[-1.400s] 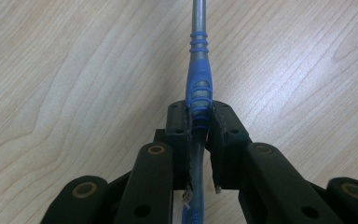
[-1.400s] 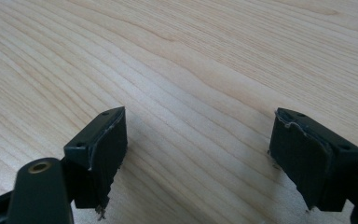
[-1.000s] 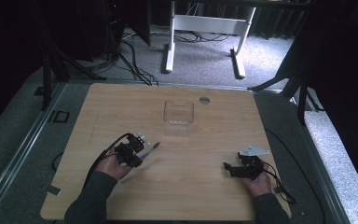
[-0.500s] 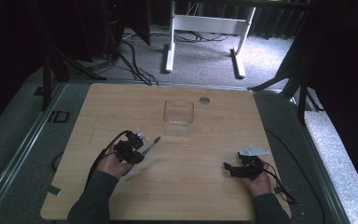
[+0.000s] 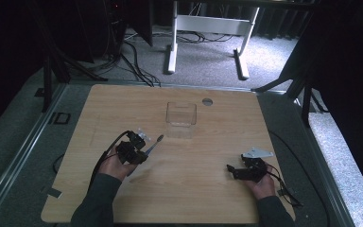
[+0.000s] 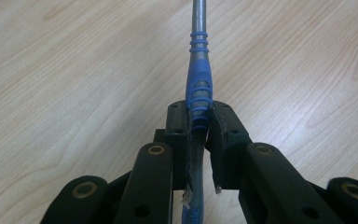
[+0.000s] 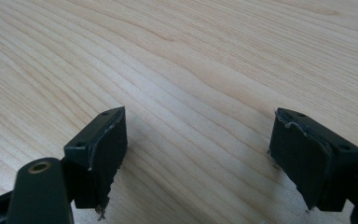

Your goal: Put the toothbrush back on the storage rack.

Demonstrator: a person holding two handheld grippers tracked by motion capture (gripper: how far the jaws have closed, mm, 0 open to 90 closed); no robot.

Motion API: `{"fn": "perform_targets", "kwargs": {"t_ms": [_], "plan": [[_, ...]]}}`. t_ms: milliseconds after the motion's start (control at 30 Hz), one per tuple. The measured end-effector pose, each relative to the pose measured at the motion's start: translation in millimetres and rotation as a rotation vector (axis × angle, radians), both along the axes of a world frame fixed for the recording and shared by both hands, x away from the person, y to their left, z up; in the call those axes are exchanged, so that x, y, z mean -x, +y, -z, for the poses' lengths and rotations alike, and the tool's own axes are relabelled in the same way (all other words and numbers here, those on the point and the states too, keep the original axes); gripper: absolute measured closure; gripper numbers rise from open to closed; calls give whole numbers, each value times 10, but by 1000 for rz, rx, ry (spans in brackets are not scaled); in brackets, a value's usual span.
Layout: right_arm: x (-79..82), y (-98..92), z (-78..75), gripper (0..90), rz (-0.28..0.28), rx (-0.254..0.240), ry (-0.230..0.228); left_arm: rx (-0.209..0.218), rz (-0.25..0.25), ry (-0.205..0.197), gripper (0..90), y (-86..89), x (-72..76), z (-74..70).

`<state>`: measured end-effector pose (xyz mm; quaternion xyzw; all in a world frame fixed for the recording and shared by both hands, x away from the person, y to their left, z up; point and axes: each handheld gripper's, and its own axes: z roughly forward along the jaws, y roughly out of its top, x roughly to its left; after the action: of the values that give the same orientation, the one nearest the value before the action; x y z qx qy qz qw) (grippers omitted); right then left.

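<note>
My left gripper (image 5: 139, 150) is shut on a blue-handled tool (image 6: 199, 88) whose grey metal shaft runs forward from the jaws. In the high view the tool (image 5: 154, 144) points up and to the right, toward a clear plastic box (image 5: 181, 114) at the middle of the wooden table (image 5: 217, 198). The left gripper (image 6: 199, 122) pinches the ribbed blue grip just above the table. My right gripper (image 5: 231, 169) rests low at the right front of the table. Its pads (image 7: 109, 140) stand wide apart with bare wood between them, so the right gripper (image 7: 200, 144) is open.
A small round grey disc (image 5: 207, 101) lies near the table's far edge, right of the box. Black cables trail from both grippers off the table's sides. A white desk frame (image 5: 208, 28) and floor cables lie beyond the table.
The left gripper has shifted slightly right and forward with the tool, which now points more toward the box. The right gripper has stayed put.
</note>
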<state>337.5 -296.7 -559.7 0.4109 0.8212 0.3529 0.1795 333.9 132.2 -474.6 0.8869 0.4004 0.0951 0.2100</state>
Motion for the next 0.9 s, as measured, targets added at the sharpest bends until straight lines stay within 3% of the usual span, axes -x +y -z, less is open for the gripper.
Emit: {"fn": "perform_targets", "kwargs": {"t_ms": [900], "plan": [[0, 0, 0, 187, 0, 0, -1, 66, -20, -91, 792, -59, -11, -86]]}}
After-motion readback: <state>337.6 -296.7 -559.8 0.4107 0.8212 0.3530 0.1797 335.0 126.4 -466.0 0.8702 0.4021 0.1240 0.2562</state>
